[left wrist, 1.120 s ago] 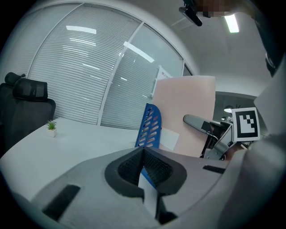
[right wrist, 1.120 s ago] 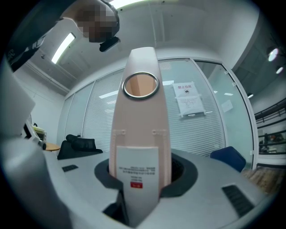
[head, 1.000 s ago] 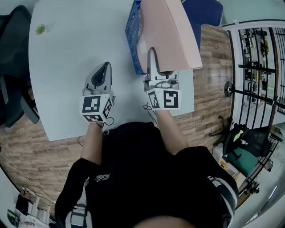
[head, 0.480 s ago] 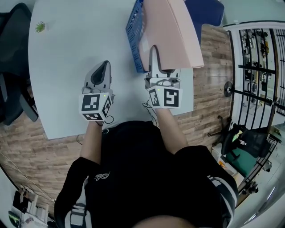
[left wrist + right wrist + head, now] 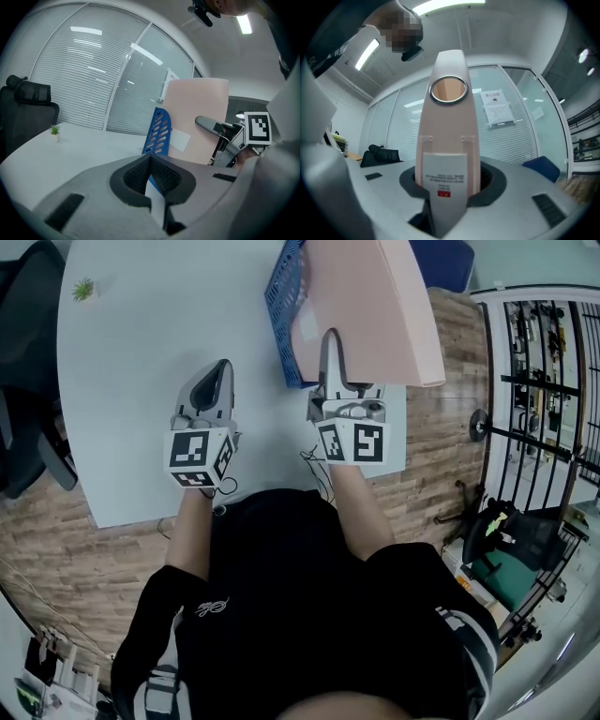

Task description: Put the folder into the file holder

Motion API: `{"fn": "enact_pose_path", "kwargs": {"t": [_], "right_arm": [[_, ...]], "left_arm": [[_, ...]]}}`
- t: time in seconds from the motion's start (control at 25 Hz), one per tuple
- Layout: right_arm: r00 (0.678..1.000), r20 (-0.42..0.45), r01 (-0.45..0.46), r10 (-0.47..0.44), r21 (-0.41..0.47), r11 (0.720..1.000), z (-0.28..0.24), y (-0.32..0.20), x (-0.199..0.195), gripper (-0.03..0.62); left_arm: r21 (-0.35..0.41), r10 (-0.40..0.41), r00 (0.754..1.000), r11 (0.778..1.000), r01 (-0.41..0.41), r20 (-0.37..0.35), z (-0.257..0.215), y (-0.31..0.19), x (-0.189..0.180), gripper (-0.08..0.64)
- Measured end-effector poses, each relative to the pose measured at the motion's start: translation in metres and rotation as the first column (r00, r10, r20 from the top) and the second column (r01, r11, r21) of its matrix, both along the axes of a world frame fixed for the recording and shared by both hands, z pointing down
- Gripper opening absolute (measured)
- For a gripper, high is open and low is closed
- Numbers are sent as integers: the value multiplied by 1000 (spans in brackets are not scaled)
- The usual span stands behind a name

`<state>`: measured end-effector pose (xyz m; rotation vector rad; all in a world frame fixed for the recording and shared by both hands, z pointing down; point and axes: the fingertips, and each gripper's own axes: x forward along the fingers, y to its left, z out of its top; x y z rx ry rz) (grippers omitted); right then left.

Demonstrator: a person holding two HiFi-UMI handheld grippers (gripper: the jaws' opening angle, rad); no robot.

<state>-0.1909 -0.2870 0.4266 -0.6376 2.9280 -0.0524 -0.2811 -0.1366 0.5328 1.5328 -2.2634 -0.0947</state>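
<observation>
Pink card fills the top of the head view: the folder (image 5: 375,306) stands up out of the right gripper (image 5: 329,341), whose jaws are clamped on its spine, with the bulk of it rising ahead of and above the tips. Just left of that gripper, on the white table (image 5: 141,381), sits the blue file holder (image 5: 281,306), the folder close against its side. The left gripper (image 5: 221,371) hovers apart to the left, closed on nothing. From the left gripper view, its own pads meet with no object between them, and ahead and to the right the folder (image 5: 199,117) rises just behind the holder's perforated end wall (image 5: 159,133); I cannot tell whether its lower edge is inside yet. The right gripper view shows the labelled spine (image 5: 447,136) wedged upright between the jaws. To my eye this is the insertion step: next the folder's lower edge needs lining up with a slot, then lowering before the grip lets go.
</observation>
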Motion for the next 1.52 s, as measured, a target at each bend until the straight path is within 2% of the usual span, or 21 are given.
{"fn": "enact_pose_path", "kwargs": {"t": [1.0, 1.52], "right_arm": [[998, -56, 15, -17, -30, 999, 38, 6, -2, 163], [989, -142, 33, -39, -50, 998, 60, 16, -9, 169]], "left_arm": [[-26, 5, 1000, 1000, -5, -2, 7, -2, 3, 0], [-30, 11, 1000, 999, -11, -9, 11, -1, 2, 0]]}}
